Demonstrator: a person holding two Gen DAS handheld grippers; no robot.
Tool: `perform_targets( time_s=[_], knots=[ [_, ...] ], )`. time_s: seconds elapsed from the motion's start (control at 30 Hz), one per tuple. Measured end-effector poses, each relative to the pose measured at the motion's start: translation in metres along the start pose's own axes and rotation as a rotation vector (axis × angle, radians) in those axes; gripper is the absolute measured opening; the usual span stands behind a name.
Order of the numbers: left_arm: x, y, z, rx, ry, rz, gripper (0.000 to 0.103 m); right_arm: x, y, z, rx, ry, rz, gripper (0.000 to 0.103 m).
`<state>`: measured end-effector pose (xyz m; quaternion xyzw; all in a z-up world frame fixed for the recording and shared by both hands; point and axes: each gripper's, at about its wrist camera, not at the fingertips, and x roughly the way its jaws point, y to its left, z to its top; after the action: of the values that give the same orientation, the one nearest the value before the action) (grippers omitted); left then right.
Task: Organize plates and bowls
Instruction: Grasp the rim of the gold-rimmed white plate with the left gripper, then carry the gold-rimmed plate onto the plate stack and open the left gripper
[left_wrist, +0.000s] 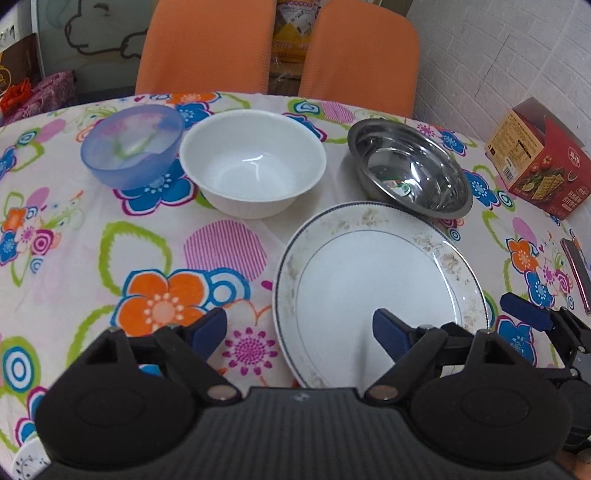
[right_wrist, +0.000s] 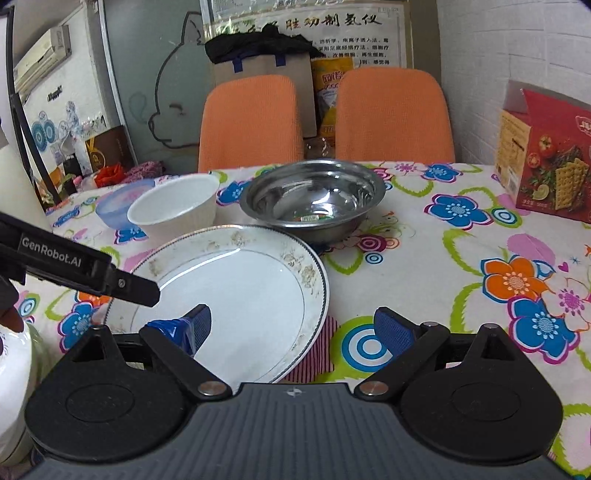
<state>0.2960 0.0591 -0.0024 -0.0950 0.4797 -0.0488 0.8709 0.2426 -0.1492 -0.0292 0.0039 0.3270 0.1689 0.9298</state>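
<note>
Both claws, left claw (left_wrist: 299, 326) and right claw (right_wrist: 291, 328), hung spread apart and empty above the plate (left_wrist: 373, 280), probably lining up a grasp; three bowls sat just behind on the table (left_wrist: 92, 254).

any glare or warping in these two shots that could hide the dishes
Left wrist view: small highlights inside the white bowl and steel bowl, table edge bowed by the fisheye, dishes sharp. Right wrist view: a bright streak of glare across the plate, reflections in the steel bowl, walls curve at the edges; the blue bowl is partly hidden behind the white bowl.
</note>
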Motion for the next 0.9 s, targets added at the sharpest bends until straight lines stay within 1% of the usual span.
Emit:
perform_targets(
  time_s=[0.07, 0.17, 0.2, 0.23, 0.3, 0.33, 0.4, 0.43, 0.47, 0.53, 0.57, 0.6, 0.63, 0.77, 0.9],
  knots=[
    [0.011, -0.004, 0.003, 0.006, 0.017, 0.000, 0.086, 0.010, 0.004, -0.001, -0.020, 0.038, 0.007, 0.082],
    [0.018, -0.004, 0.002, -0.001, 0.023, -0.052, 0.086, 0.016, 0.011, -0.004, -0.043, 0.059, 0.024, 0.082],
    [0.019, -0.005, 0.001, 0.000, 0.017, -0.056, 0.085, 0.019, 0.014, -0.004, -0.057, 0.073, 0.024, 0.084],
    [0.019, -0.006, 0.000, 0.010, 0.009, -0.047, 0.081, 0.021, 0.018, -0.006, -0.087, 0.068, 0.014, 0.083],
    [0.021, -0.011, 0.001, 0.037, 0.002, -0.019, 0.076, 0.022, 0.020, -0.005, -0.091, 0.060, 0.025, 0.084],
    [0.021, -0.013, 0.000, 0.050, -0.002, -0.009, 0.067, 0.023, 0.020, -0.004, -0.085, 0.061, 0.029, 0.085],
    [0.021, -0.020, -0.001, 0.094, -0.016, 0.046, 0.053, 0.024, 0.021, -0.003, -0.089, 0.056, 0.033, 0.085],
    [0.021, -0.022, -0.001, 0.110, -0.024, 0.060, 0.052, 0.025, 0.022, -0.003, -0.092, 0.055, 0.037, 0.084],
    [0.021, -0.022, -0.001, 0.107, -0.023, 0.063, 0.052, 0.025, 0.025, -0.003, -0.096, 0.056, 0.047, 0.084],
    [0.020, -0.020, 0.000, 0.096, -0.018, 0.070, 0.050, 0.023, 0.030, -0.003, -0.084, 0.060, 0.028, 0.083],
    [0.018, -0.019, -0.001, 0.091, -0.016, 0.077, 0.049, 0.021, 0.031, -0.003, -0.070, 0.063, 0.039, 0.082],
    [0.014, -0.019, -0.003, 0.094, -0.024, 0.080, 0.047, 0.017, 0.031, -0.004, -0.053, 0.061, 0.053, 0.082],
    [0.010, -0.019, -0.004, 0.102, -0.035, 0.082, 0.046, 0.013, 0.032, -0.004, -0.044, 0.053, 0.060, 0.082],
    [-0.011, -0.019, -0.011, 0.109, -0.073, 0.077, 0.046, -0.004, 0.046, -0.004, -0.080, 0.014, 0.031, 0.083],
    [-0.034, -0.015, -0.022, 0.103, -0.095, 0.073, 0.046, -0.021, 0.056, -0.005, -0.077, -0.013, 0.038, 0.083]
  ],
)
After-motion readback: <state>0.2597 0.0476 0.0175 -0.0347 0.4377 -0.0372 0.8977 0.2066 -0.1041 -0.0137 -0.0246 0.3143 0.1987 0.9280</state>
